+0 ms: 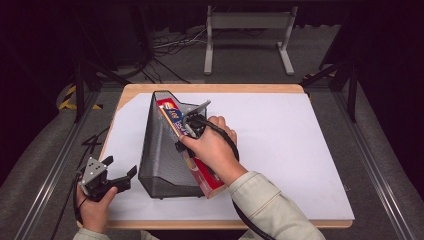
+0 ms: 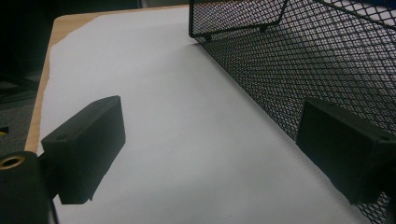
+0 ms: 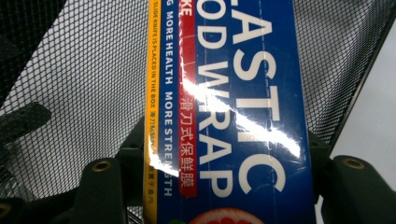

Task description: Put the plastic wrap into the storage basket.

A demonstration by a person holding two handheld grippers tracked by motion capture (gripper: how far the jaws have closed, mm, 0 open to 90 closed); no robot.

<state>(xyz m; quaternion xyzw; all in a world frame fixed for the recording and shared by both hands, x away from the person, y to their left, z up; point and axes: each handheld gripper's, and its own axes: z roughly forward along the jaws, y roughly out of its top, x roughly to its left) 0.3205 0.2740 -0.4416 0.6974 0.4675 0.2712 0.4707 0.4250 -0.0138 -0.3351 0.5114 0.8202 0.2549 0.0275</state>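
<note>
Pinching plastic food wrap box (image 3: 233,116) in my right gripper (image 1: 192,131), inside black mesh file holder (image 1: 162,150), left gripper (image 1: 114,175) jaws spread, idle beside it.

Black claws (image 1: 119,172), grey three-cornered plate (image 1: 93,170), pale green sleeves (image 1: 272,210)
</note>
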